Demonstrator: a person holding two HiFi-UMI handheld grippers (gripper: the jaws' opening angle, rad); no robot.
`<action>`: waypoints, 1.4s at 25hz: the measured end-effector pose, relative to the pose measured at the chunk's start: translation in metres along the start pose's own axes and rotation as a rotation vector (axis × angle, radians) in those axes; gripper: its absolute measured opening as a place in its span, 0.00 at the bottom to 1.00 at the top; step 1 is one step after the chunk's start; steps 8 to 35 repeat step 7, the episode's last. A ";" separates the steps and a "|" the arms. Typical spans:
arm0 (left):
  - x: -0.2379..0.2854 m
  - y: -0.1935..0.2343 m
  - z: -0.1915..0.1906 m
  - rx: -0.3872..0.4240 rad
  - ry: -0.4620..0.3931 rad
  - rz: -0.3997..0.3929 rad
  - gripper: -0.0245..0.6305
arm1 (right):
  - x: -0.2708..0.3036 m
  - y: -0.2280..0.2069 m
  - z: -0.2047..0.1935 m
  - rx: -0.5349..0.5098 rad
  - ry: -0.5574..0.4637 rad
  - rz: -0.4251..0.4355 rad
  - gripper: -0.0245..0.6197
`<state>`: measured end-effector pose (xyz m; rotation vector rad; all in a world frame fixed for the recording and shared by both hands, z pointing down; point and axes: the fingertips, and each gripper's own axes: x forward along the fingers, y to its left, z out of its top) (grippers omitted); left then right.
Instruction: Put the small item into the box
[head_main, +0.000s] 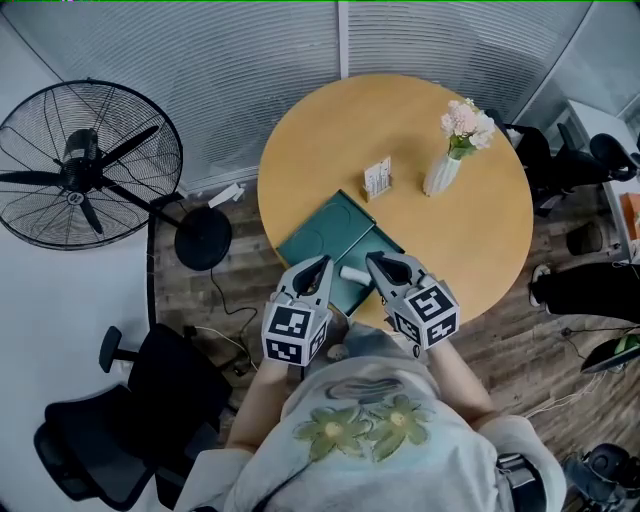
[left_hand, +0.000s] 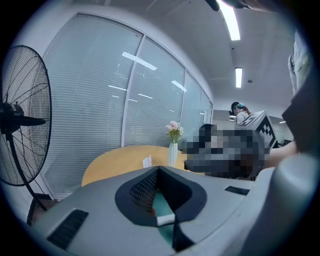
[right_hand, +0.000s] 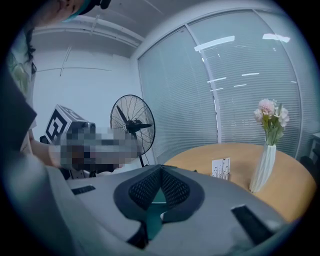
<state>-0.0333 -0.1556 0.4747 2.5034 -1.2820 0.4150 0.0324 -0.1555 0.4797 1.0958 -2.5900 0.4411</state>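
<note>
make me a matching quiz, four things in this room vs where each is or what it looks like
Things:
1 fan
2 vase
3 box
4 small item

Descriptions:
a white, lying on its side
b teal, at the table's near edge
c standing on the floor
d upright, holding pink flowers

Pairs: 1-c, 2-d, 3-b, 4-a

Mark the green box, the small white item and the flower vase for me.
Flat dark-green box (head_main: 325, 233), head view: bare top face.
Small white cylindrical item (head_main: 354, 272), head view: its middle.
White ribbed vase with pink flowers (head_main: 441, 177), head view: the vase body.
</note>
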 end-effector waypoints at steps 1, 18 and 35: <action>0.000 -0.001 -0.001 0.001 0.002 -0.001 0.04 | -0.001 0.000 -0.001 0.000 0.003 0.000 0.04; -0.001 -0.006 -0.006 0.003 0.016 -0.007 0.04 | -0.005 0.000 -0.007 0.004 0.016 -0.004 0.04; -0.001 -0.006 -0.006 0.003 0.016 -0.007 0.04 | -0.005 0.000 -0.007 0.004 0.016 -0.004 0.04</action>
